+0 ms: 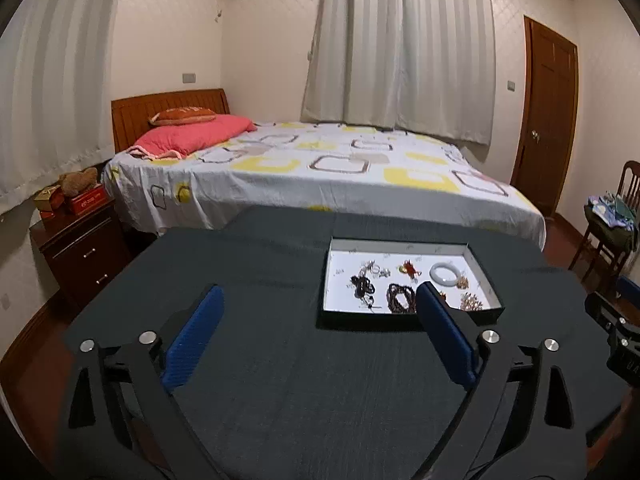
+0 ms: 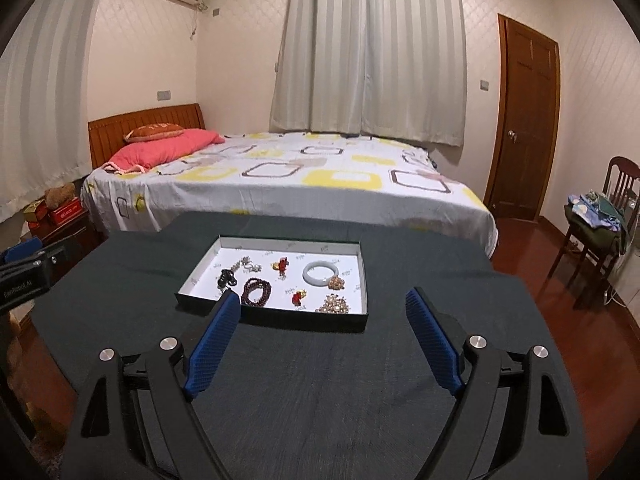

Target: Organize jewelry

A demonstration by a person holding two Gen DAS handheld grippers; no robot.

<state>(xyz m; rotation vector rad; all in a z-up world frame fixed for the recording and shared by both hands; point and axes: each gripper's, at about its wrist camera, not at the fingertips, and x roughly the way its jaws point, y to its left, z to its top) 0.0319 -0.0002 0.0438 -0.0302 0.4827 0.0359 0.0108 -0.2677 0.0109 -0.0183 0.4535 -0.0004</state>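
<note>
Above a dark surface (image 1: 280,380), both tools hang spread and empty, aimed slightly down at a tray of jewelry.

Left wrist view: the left tool (image 1: 320,320) has its blue fingers (image 1: 192,344) wide apart with nothing between them; the tray (image 1: 408,316) lies ahead to the right, holding a pale bangle (image 1: 443,273), dark beads (image 1: 400,298), a black cord piece (image 1: 362,285) and a red charm (image 1: 409,269). Right wrist view: the right tool (image 2: 322,312) is likewise spread and holds nothing, the tray just beyond its tips. Only this view shows a second red charm (image 2: 297,298) and the gold brooch (image 2: 334,305) whole; the left tool's black body pokes in at the left edge.
</note>
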